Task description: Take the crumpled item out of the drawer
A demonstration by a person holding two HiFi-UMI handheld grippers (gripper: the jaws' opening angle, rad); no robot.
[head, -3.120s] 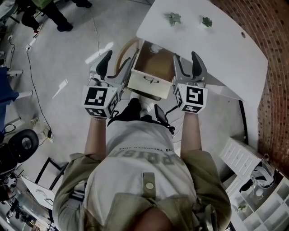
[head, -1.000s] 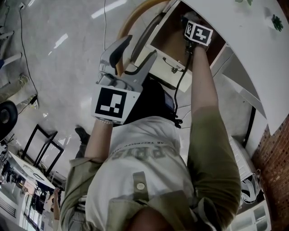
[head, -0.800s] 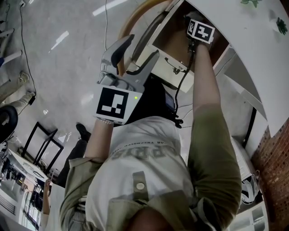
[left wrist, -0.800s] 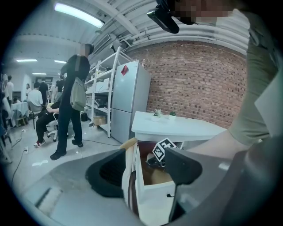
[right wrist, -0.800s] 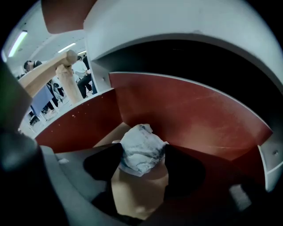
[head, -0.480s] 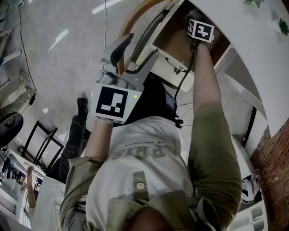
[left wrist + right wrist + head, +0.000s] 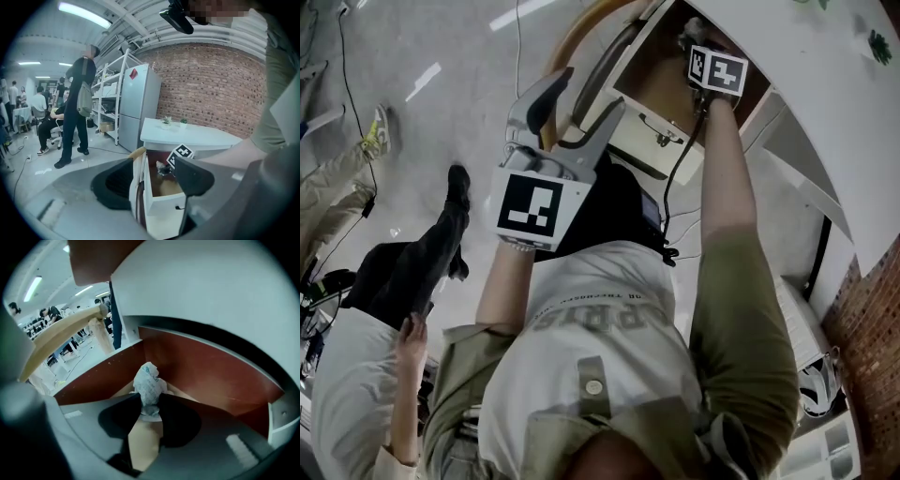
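Crumpled item (image 7: 149, 383) (white, probably paper) is pinched by the right gripper's (image 7: 151, 404) jaws, which have just been closing, in the drawer (image 7: 201, 366). Left gripper (image 7: 157, 165) gapes empty.

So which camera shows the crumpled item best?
Right gripper view: the crumpled item sits close-up between the right gripper's jaws, which have just been closing. Left gripper view shows a distant speck; head view, almost nothing.
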